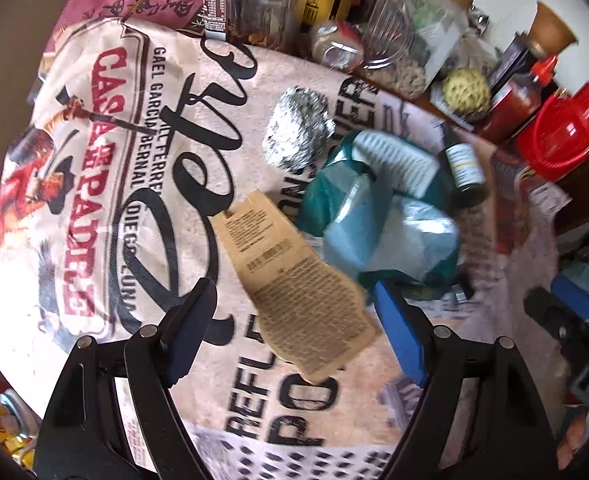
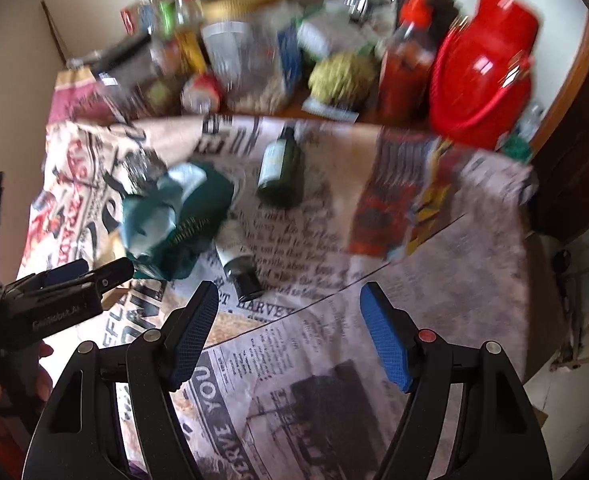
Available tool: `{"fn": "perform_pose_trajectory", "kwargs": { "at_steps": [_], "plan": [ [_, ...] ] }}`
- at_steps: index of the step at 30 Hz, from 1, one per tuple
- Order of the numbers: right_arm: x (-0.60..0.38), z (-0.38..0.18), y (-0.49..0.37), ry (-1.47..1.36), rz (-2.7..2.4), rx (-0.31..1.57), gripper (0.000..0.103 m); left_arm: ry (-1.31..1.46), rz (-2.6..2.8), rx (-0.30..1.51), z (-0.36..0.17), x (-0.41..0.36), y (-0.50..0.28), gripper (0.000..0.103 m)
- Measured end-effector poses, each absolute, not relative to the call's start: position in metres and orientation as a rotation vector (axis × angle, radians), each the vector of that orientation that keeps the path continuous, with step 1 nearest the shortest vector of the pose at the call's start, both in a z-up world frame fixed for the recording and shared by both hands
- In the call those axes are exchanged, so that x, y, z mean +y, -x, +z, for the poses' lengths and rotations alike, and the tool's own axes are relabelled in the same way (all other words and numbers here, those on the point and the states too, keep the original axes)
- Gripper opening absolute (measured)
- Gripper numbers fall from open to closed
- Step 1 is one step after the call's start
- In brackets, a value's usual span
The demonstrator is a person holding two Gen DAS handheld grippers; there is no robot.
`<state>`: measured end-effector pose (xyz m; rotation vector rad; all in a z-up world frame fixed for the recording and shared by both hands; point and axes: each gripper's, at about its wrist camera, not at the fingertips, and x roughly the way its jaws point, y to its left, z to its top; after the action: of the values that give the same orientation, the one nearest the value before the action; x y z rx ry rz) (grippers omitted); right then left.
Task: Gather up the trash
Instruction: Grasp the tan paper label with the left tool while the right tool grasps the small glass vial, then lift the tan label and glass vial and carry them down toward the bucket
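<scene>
The left gripper (image 1: 294, 320) hangs with its jaws spread above a brown cardboard tag (image 1: 294, 280) that lies flat on the printed tablecloth (image 1: 134, 160). The tag's long axis runs from about 11 o'clock to 5 o'clock in the left wrist view, its narrow end toward 11; the pads do not press on it, though whether they touch the cloth cannot be told.

At 12 o'clock from the tag sits a crumpled foil ball (image 1: 296, 130). At 2 o'clock lies a crumpled teal wrapper (image 1: 374, 216), touching the tag's edge. Past it, a dark green bottle (image 1: 464, 164) lies on its side, neck pointing toward 11 o'clock.

The right gripper (image 2: 290, 332) is also spread, with nothing between its pads, over bare cloth. In its view the teal wrapper (image 2: 174, 216) is at 10 o'clock, and a small dark-capped tube (image 2: 238, 264) lies just beside it, cap toward 5 o'clock. The green bottle (image 2: 280, 172) lies at 12 o'clock, neck pointing to 12. The left gripper (image 2: 90, 274) shows at 9 o'clock.
</scene>
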<state>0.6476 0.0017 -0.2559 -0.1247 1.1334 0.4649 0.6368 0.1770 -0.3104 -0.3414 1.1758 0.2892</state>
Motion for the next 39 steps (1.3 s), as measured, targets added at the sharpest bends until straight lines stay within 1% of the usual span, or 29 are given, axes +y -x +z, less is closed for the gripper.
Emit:
{"fn": "perform_pose_trajectory", "kwargs": {
  "at_steps": [1,3,5,7,9,12,13,14,15,16,17,18,23,28,33,39],
  "plan": [
    [0.006,-0.261,-0.651,0.123,0.470,1.154,0.069,0.318,0.298,1.180,-0.313,0.176,-0.636,0.081],
    [0.017,-0.271,-0.658,0.115,0.500,1.196,0.062,0.290,0.302,1.191,-0.317,0.176,-0.631,0.081],
    [0.027,-0.279,-0.663,0.125,0.512,1.208,0.061,0.302,0.302,1.202,-0.320,0.181,-0.626,0.081],
    [0.038,-0.285,-0.666,0.152,0.532,1.214,0.058,0.345,0.292,1.215,-0.323,0.189,-0.620,0.081],
    [0.046,-0.290,-0.669,0.182,0.547,1.222,0.049,0.384,0.296,1.202,-0.323,0.199,-0.614,0.081],
    [0.058,-0.296,-0.671,0.220,0.574,1.224,0.045,0.409,0.290,1.189,-0.323,0.206,-0.613,0.080],
    [0.061,-0.297,-0.671,0.229,0.586,1.222,0.045,0.409,0.277,1.191,-0.323,0.207,-0.614,0.077],
    [0.063,-0.299,-0.672,0.237,0.589,1.219,0.045,0.404,0.260,1.195,-0.324,0.206,-0.616,0.073],
    [0.065,-0.298,-0.670,0.247,0.588,1.200,0.042,0.396,0.248,1.202,-0.325,0.205,-0.618,0.069],
    [0.067,-0.297,-0.670,0.260,0.591,1.192,0.039,0.385,0.239,1.207,-0.326,0.203,-0.621,0.062],
    [0.068,-0.297,-0.669,0.266,0.594,1.185,0.033,0.368,0.230,1.216,-0.328,0.201,-0.624,0.051],
    [0.069,-0.296,-0.668,0.274,0.593,1.176,0.030,0.356,0.223,1.226,-0.330,0.198,-0.627,0.045],
    [0.057,-0.295,-0.660,0.245,0.589,1.193,0.026,0.332,0.228,1.232,-0.327,0.195,-0.629,0.043],
    [0.026,-0.289,-0.651,0.176,0.559,1.193,0.026,0.310,0.251,1.209,-0.310,0.195,-0.628,0.043],
    [-0.016,-0.264,-0.637,0.110,0.524,1.162,0.026,0.300,0.269,1.150,-0.278,0.189,-0.620,0.043],
    [-0.063,-0.223,-0.617,0.037,0.500,1.068,0.026,0.278,0.273,1.041,-0.227,0.172,-0.608,0.043]
  ]
}}
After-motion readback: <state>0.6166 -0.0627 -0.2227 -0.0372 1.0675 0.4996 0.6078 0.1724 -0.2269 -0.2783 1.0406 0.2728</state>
